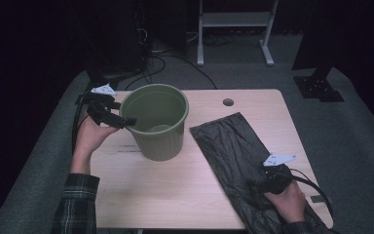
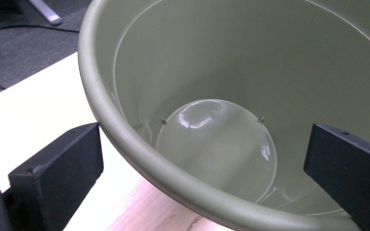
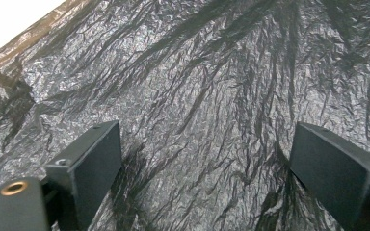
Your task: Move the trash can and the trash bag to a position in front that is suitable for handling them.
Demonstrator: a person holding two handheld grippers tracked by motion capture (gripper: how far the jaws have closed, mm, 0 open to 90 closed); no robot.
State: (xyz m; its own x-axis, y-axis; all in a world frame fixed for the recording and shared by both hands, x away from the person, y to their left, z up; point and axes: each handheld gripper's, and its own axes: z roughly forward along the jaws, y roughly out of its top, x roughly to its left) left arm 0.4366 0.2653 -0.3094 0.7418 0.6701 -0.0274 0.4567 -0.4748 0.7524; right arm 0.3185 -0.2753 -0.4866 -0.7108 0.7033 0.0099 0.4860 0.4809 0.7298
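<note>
A green plastic bucket stands upright and empty near the middle of the wooden table. My left gripper is at the bucket's left rim. In the left gripper view the gripper is open and straddles the rim of the bucket, one jaw outside and one inside. A crumpled black plastic bag lies flat on the table's right half. My right gripper hovers low over the bag's near end. In the right gripper view that gripper is open, and the bag lies between its jaws.
A round cable hole sits in the table's far edge. Behind the table are a white frame, floor cables and a dark stand base at the right. The near end of the bag hangs over the table's front right corner.
</note>
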